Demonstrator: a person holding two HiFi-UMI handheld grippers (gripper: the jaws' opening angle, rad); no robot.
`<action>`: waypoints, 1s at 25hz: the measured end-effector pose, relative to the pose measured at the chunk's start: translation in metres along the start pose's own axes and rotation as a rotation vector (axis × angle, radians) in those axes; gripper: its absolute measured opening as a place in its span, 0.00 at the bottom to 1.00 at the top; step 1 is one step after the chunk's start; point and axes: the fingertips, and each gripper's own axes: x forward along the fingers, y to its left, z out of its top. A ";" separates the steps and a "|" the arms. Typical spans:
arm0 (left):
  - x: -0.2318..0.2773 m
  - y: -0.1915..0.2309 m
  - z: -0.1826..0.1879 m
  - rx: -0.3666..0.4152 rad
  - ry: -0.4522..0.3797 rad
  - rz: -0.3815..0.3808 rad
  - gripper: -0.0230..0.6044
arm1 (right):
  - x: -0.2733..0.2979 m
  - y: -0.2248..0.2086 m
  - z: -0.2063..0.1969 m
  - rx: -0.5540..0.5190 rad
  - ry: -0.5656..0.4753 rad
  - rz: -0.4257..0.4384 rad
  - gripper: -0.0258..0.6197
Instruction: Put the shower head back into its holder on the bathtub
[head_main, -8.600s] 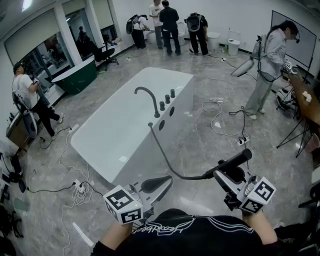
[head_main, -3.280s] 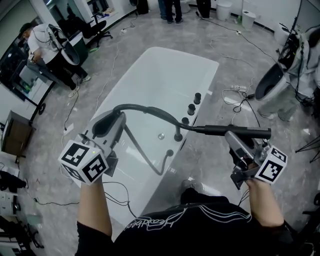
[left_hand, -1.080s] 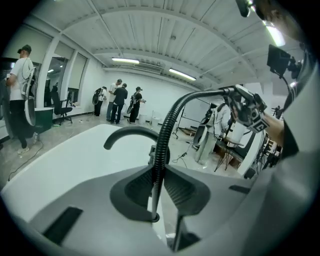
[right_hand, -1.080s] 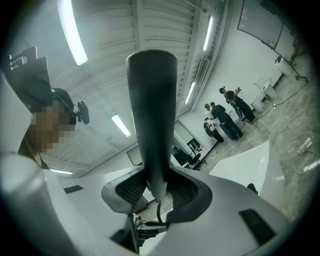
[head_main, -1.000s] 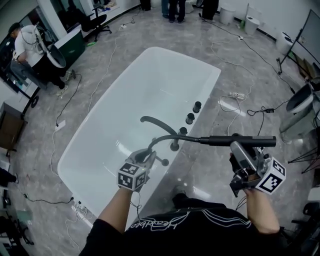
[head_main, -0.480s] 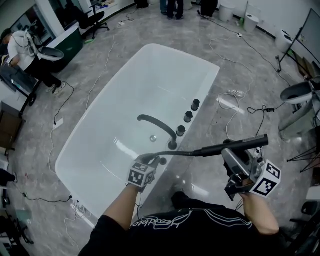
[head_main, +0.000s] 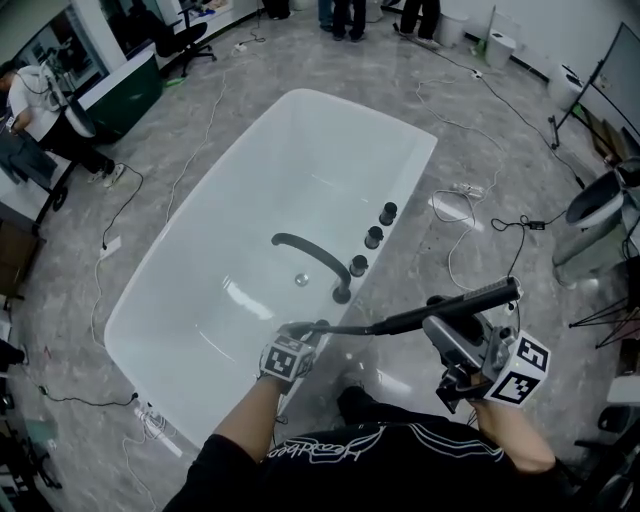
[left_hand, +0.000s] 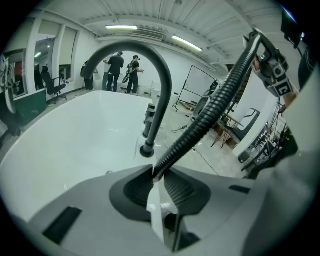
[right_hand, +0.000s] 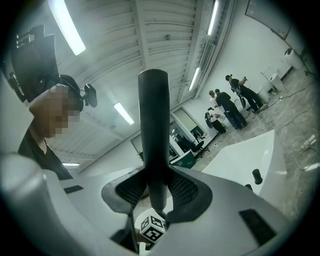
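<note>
**Head view.** The white bathtub (head_main: 230, 190) lies slantwise on the marbled floor. In its basin is a round drain (head_main: 301, 280), and a dark arched spout (head_main: 308, 252) rises from the right-hand rim and curves over the basin towards that drain. Three dark knobs (head_main: 373, 237) stand in a row along the same rim, beyond the spout's foot. My left gripper (head_main: 303, 330) sits at that rim near the tub's nearest corner, pinching the dark hose (head_main: 345, 328). The hose runs rightwards off the rim to the shower head (head_main: 480, 297). That black wand is outside the tub, in the air over the floor off the right-hand rim, clamped in my right gripper (head_main: 438, 320).

**Left gripper view.** My jaws are drawn in tight on the ribbed hose, which climbs away to the upper right. The spout's arch stands just behind it, with the tub's basin to its left.

**Right gripper view.** My jaws are pressed against both sides of the shower head's smooth black handle, which stands straight up between them. The tub's rim and one knob show at lower right.
</note>
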 end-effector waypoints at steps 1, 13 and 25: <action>0.003 -0.001 -0.001 -0.013 0.007 -0.008 0.14 | 0.002 0.000 0.000 0.011 -0.002 0.005 0.25; -0.009 -0.026 -0.022 -0.126 0.021 -0.085 0.32 | 0.022 0.002 -0.014 -0.030 0.071 0.005 0.25; -0.169 -0.058 0.047 -0.271 -0.440 -0.226 0.06 | 0.065 -0.005 -0.067 -0.185 0.212 -0.015 0.25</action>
